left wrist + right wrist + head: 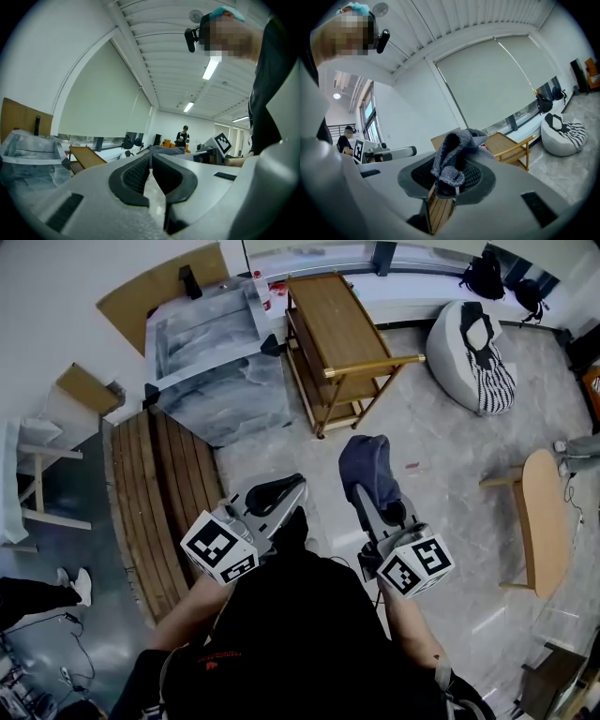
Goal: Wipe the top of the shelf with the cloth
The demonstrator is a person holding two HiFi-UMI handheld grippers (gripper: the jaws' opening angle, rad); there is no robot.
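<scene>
The wooden shelf stands ahead of me on the floor, its flat top bare; it also shows in the left gripper view and the right gripper view. A dark blue-grey cloth hangs bunched over the tip of my right gripper, which is shut on it. In the right gripper view the cloth folds over the jaws of that gripper. My left gripper is held beside it, a short way from the shelf, shut with nothing in it.
A grey box wrapped in plastic stands left of the shelf. A round slatted wooden platform lies at my left. A white beanbag is at the back right and a small wooden table at the right. Another person stands far off.
</scene>
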